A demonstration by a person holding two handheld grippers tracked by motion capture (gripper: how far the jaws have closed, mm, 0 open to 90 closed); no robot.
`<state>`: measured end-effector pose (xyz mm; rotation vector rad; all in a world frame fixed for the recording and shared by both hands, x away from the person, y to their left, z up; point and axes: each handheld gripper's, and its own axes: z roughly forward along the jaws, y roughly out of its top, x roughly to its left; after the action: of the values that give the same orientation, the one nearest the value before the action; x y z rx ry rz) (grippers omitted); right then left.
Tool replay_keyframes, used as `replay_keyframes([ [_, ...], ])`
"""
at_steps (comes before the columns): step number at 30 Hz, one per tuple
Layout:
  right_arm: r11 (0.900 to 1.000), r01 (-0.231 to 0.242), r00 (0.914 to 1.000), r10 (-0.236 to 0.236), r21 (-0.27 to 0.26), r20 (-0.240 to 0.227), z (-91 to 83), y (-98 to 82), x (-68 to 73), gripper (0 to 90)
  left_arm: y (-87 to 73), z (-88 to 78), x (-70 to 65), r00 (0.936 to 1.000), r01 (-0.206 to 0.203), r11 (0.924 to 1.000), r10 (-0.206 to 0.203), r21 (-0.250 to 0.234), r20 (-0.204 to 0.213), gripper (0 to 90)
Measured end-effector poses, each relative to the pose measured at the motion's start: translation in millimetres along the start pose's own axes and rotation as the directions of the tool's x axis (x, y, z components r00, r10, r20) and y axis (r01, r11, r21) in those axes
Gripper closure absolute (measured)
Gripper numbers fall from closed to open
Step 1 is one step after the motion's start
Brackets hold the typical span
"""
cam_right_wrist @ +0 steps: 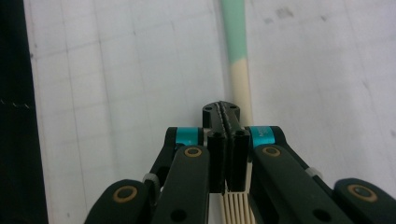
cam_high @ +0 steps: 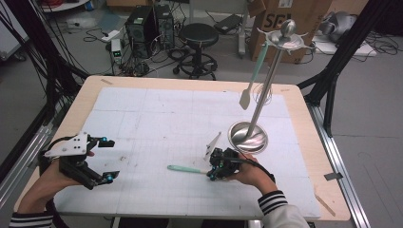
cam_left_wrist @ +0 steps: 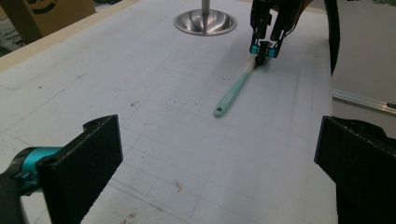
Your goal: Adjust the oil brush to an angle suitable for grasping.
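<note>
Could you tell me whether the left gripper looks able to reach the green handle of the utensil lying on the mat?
Probably yes: the left gripper stands open, and bare mat lies between it and the handle. The right gripper is shut at the far end.

Lab: computer towers (cam_high: 148,26), cable tangles (cam_high: 28,52), stool (cam_high: 198,35), cardboard box (cam_high: 290,21).

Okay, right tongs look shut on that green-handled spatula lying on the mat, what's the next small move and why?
Probably lift the green-handled spatula slightly off the white mat and check that the grip holds. The right tongs are closed on its cream neck, while the handle lies flat, and the hanging stand with a free hook is just behind, already carrying another spatula.
</note>
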<state>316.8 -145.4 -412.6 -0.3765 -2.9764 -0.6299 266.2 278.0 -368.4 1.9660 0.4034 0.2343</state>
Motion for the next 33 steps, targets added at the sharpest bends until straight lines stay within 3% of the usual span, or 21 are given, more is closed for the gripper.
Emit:
replay_keyframes([
  [11,0.996,-0.083,0.9956,0.083,0.004,0.043,-19.7,-33.7,-14.5,89.0,-0.4,-1.2,0.0,1.0000,0.000,1.0000,0.000,0.001,-0.005,1.6],
  [12,0.993,-0.113,0.9926,0.112,0.017,0.047,-21.7,-35.8,-13.4,89.0,-0.4,-1.4,-0.1,1.0000,0.003,1.0000,-0.003,0.000,-0.006,1.6],
  [13,0.997,-0.080,0.9956,0.080,0.002,0.049,-21.9,-37.5,-16.3,89.0,-0.4,-1.6,-0.1,1.0000,0.002,1.0000,-0.002,0.000,-0.006,1.7],
  [16,0.996,-0.086,0.9948,0.085,0.004,0.056,-24.9,-39.4,-15.2,89.0,-0.2,-2.2,0.3,1.0000,0.001,1.0000,-0.001,-0.004,-0.007,1.6],
  [19,0.997,-0.078,0.9959,0.079,-0.028,0.045,-29.8,-36.9,-13.8,89.0,-0.3,-3.1,1.0,1.0000,0.003,1.0000,-0.003,-0.006,-0.009,1.7],
  [24,0.996,-0.067,0.9971,0.070,-0.066,0.032,-41.2,-25.6,-10.8,89.0,-0.3,-2.5,1.8,0.9999,0.005,1.0000,-0.005,-0.003,-0.009,1.7],
  [33,0.995,-0.026,0.9979,0.032,-0.099,0.057,-54.3,-6.6,-11.4,89.0,-0.4,-2.5,2.2,1.0000,0.004,1.0000,-0.004,-0.002,-0.008,1.6],
])
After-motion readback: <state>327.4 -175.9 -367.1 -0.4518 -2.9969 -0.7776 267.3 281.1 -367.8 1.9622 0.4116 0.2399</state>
